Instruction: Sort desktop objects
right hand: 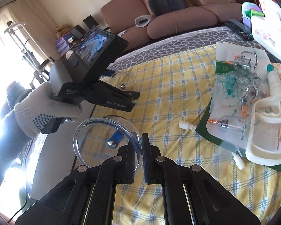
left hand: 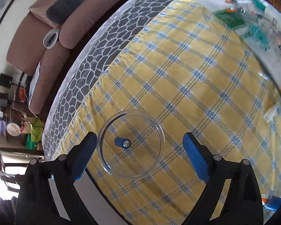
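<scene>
A clear round dish [left hand: 131,144] lies on the yellow checked cloth [left hand: 187,86], with a small blue cylinder with a metal end [left hand: 122,142] inside it. My left gripper [left hand: 139,153] is open and hovers over it, fingers on either side. In the right wrist view my right gripper [right hand: 139,146] is shut on the rim of a second clear dish [right hand: 106,142], held up tilted; a blue cylinder [right hand: 114,139] shows through it. The left gripper [right hand: 129,97] shows there too, held by a gloved hand [right hand: 45,110].
A clear bag with rings, orange and teal parts [right hand: 239,86] lies at the right with a white plastic frame [right hand: 267,131]. Two small white caps [right hand: 185,125] lie on the cloth. A tissue box [right hand: 269,35], remotes and a sofa [right hand: 178,13] are behind.
</scene>
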`<state>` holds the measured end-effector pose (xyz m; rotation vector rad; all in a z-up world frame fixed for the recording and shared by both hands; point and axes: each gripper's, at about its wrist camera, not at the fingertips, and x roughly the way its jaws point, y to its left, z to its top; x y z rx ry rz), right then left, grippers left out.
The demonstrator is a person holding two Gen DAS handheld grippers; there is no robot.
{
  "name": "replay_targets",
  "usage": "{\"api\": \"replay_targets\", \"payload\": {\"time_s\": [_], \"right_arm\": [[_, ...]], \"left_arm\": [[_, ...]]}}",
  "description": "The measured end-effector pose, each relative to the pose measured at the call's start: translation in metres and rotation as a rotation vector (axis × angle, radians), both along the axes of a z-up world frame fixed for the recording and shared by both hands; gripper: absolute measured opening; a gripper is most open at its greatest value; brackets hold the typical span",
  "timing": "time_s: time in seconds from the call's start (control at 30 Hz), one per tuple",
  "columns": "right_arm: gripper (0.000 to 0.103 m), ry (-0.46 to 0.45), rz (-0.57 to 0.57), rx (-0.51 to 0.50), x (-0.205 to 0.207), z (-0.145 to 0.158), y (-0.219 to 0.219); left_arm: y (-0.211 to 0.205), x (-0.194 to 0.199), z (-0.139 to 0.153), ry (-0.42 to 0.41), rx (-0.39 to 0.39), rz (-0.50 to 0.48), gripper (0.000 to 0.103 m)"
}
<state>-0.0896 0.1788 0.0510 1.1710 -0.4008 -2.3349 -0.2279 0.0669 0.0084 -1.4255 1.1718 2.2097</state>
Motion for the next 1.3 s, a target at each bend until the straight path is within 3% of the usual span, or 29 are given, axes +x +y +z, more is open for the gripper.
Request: {"api": "replay_targets", "payload": {"time_s": [0.1, 0.2, 0.4, 0.57, 0.73, 0.87, 0.97, 1.1, 1.3], "right_arm": [[0.005, 0.028, 0.007, 0.001, 0.002, 0.006, -0.001], [0.005, 0.036, 0.017, -0.012, 0.004, 0.009, -0.002], [0.006, 0.026, 0.031, 0.011, 0.007, 0.004, -0.009], [0.006, 0.022, 0.030, -0.005, 0.008, 0.011, -0.013], [0.006, 0.011, 0.067, -0.010, 0.004, 0.034, -0.035], [0.006, 0.023, 0.115, 0.006, 0.000, 0.067, -0.069], [0.006, 0.031, 0.174, 0.027, -0.006, 0.093, -0.108], [0.006, 0.008, 0.246, 0.018, -0.021, 0.114, -0.169], [0.006, -0.049, 0.334, 0.039, -0.051, 0.120, -0.273]], "left_arm": [[0.004, -0.002, -0.015, 0.034, -0.078, -0.043, 0.095], [-0.006, -0.011, -0.007, 0.053, -0.024, -0.010, 0.075], [-0.039, -0.022, 0.028, -0.017, 0.212, 0.089, 0.075], [-0.078, -0.004, 0.097, -0.049, 0.420, 0.113, 0.075], [-0.160, 0.042, 0.175, -0.050, 0.635, 0.132, 0.075], [-0.244, 0.084, 0.208, -0.022, 0.692, 0.176, 0.075], [-0.310, 0.105, 0.213, 0.005, 0.689, 0.250, 0.075], [-0.391, 0.120, 0.198, 0.029, 0.708, 0.371, 0.075], [-0.440, 0.130, 0.158, -0.008, 0.713, 0.413, 0.075]]}}
